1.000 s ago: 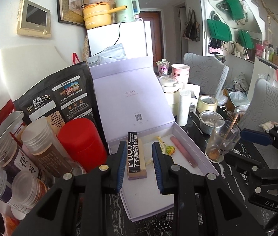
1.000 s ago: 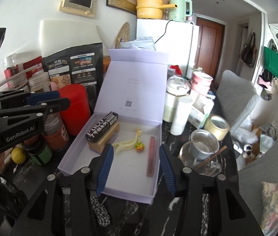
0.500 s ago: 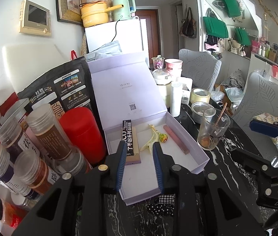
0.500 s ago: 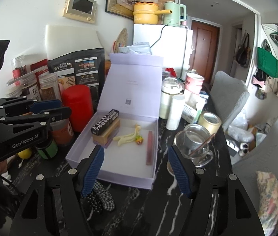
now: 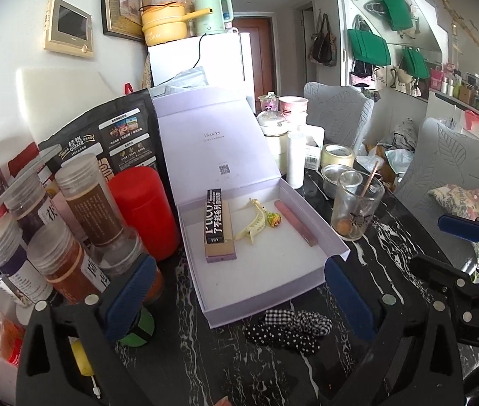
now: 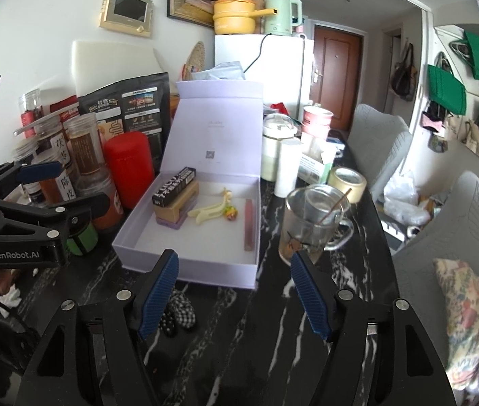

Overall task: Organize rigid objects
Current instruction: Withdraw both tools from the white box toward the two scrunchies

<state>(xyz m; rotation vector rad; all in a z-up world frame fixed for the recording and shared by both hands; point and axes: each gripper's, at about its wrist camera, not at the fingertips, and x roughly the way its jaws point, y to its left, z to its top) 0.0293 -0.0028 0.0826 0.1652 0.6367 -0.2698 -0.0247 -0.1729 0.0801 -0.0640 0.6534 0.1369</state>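
Lilac cardboard makes the open box [image 5: 266,291] that stands on the black marble table [image 5: 205,372], with its lid raised behind it. Inside the box, a black carton [image 5: 215,216] lies on top of a tan block [image 5: 220,242] near the left wall; beside them is a pale yellow hair clip [image 5: 253,225], touching a small colourful piece [image 5: 273,219], and a pink stick [image 5: 294,221] lies along the right wall. My left gripper [image 5: 236,299] hangs in front of the near edge of the box, its jaws spread wide, with nothing between the blue pads. My right gripper [image 6: 236,292] is also spread wide and holds nothing; it hovers over the table just before the box's near wall. Under both grippers, on the table and close to the front of the box, lies a checked and dotted fabric scrunchie [image 5: 286,328]. To the right of the box stands a glass mug [image 6: 310,226] with a thin stick in it, and behind it a roll of tape [image 6: 347,182]. To the left of the box I see a red canister [image 5: 144,209] and several spice jars [image 5: 87,203] standing close together.
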